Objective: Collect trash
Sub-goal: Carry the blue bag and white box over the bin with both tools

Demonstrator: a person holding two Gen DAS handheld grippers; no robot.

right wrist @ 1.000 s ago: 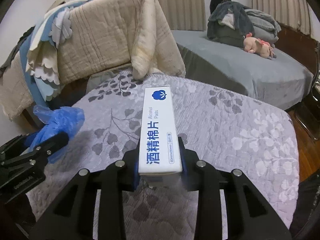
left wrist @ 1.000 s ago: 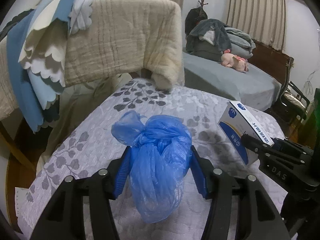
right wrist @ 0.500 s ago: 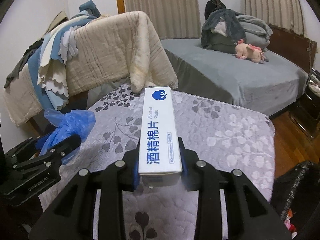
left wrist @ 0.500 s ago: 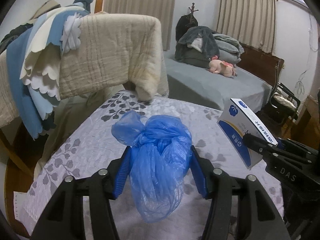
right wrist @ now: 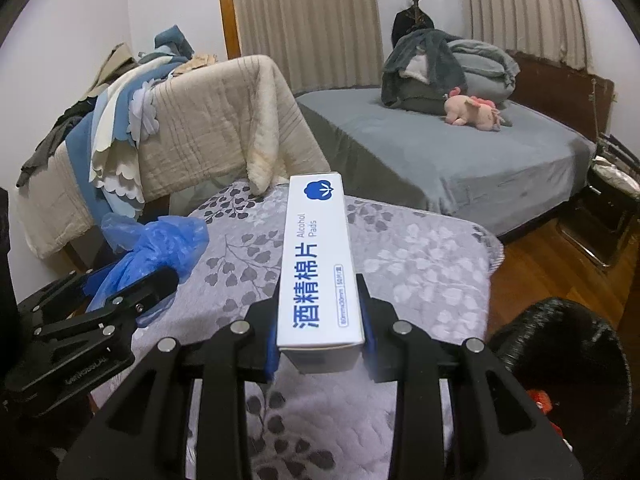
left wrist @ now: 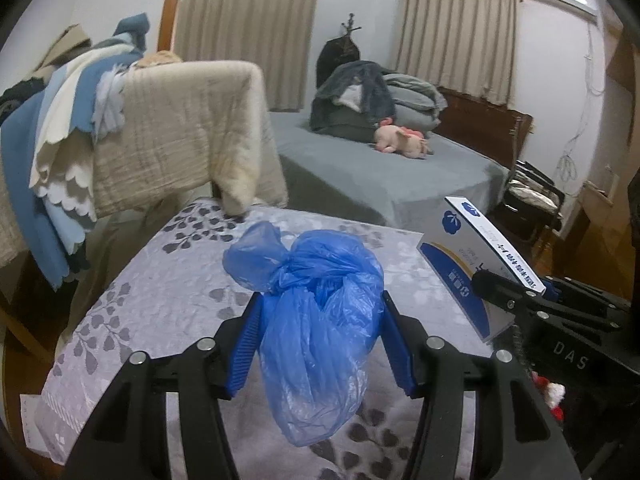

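Blue plastic bag [left wrist: 320, 312] clamped in left gripper [left wrist: 320, 336], white alcohol-pad box [right wrist: 318, 268] clamped in right gripper [right wrist: 320, 328], both lifted clear above floral quilt [right wrist: 420, 264], likely for dropping into black bin [right wrist: 560, 360] at right.

Thin glossy plastic blue bag [left wrist: 320, 320], smooth cardboard box [right wrist: 320, 264], quilted matt cloth cover [right wrist: 420, 264]
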